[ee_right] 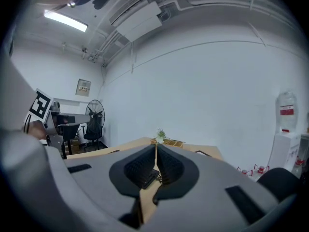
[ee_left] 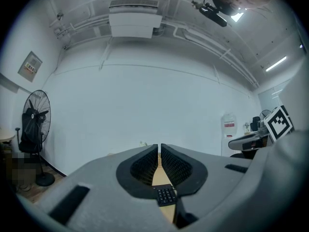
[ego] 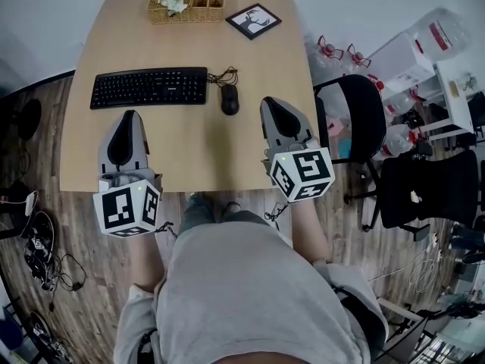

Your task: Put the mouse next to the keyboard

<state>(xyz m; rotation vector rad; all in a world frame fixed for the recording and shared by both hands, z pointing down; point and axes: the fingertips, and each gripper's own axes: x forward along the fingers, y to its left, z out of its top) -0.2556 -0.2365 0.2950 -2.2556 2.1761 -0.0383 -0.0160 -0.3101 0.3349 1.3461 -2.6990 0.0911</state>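
The black mouse (ego: pixel 229 98) lies on the wooden table (ego: pixel 189 150), just right of the black keyboard (ego: pixel 149 87), with its coiled cable (ego: pixel 224 74) between them. My left gripper (ego: pixel 131 116) rests near the table's front edge, below the keyboard, its jaws shut on nothing. My right gripper (ego: pixel 270 101) sits a little right of the mouse and apart from it, also shut and empty. In the left gripper view the closed jaws (ee_left: pixel 159 151) show a corner of the keyboard (ee_left: pixel 166 195) below them. Between the jaws (ee_right: pixel 155 151) in the right gripper view, the keyboard (ee_right: pixel 150 178) shows as a dark strip.
A wicker basket (ego: pixel 188 7) with white flowers and a framed picture (ego: pixel 253 20) stand at the table's far edge. Two black office chairs (ego: pixel 356 120) (ego: pixel 432 188) crowd the right side. A fan (ee_left: pixel 35 129) stands on the floor at left.
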